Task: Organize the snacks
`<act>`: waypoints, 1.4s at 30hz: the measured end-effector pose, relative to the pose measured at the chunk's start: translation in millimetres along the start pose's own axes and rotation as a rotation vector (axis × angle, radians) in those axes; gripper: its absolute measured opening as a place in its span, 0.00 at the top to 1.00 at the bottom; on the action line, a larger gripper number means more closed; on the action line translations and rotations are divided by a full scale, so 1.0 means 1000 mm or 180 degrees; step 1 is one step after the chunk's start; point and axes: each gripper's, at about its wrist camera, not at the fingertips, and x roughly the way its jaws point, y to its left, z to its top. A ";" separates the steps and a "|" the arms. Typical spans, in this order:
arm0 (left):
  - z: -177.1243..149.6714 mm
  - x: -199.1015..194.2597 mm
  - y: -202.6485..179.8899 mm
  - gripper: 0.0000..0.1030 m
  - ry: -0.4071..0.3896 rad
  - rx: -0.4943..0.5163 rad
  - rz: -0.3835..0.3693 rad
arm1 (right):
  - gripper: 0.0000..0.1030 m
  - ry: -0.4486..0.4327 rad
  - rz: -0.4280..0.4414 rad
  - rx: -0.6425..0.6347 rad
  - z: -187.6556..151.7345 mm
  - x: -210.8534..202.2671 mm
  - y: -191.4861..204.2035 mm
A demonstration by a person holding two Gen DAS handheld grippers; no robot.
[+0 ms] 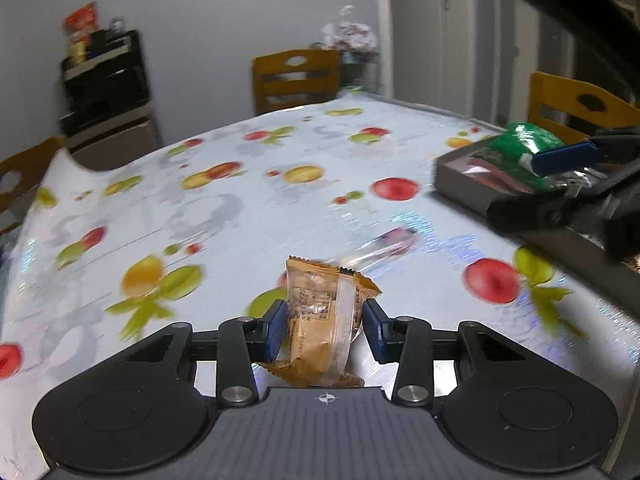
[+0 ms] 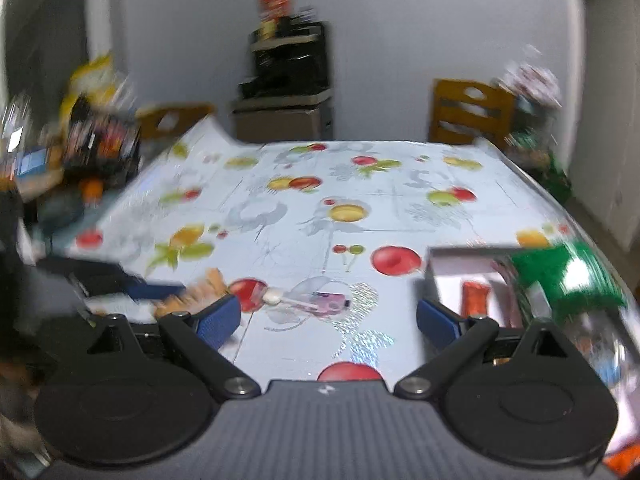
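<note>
Left gripper (image 1: 325,326) clenched on the orange snack packet (image 1: 320,320), left of the grey tray (image 1: 454,184), likely bound there; right gripper (image 2: 328,320) released, empty.

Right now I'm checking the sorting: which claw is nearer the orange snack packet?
Left. The left claw has the orange snack packet between its pads. The right claw is open, off beside it near the tray.

Orange snack packet (image 1: 320,320) upright, green packet (image 2: 568,276) — in grey tray (image 2: 430,276)
</note>
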 end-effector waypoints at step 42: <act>-0.017 -0.015 0.023 0.59 0.0164 -0.0336 0.0103 | 0.66 0.0789 0.0252 0.0038 0.000 0.103 0.033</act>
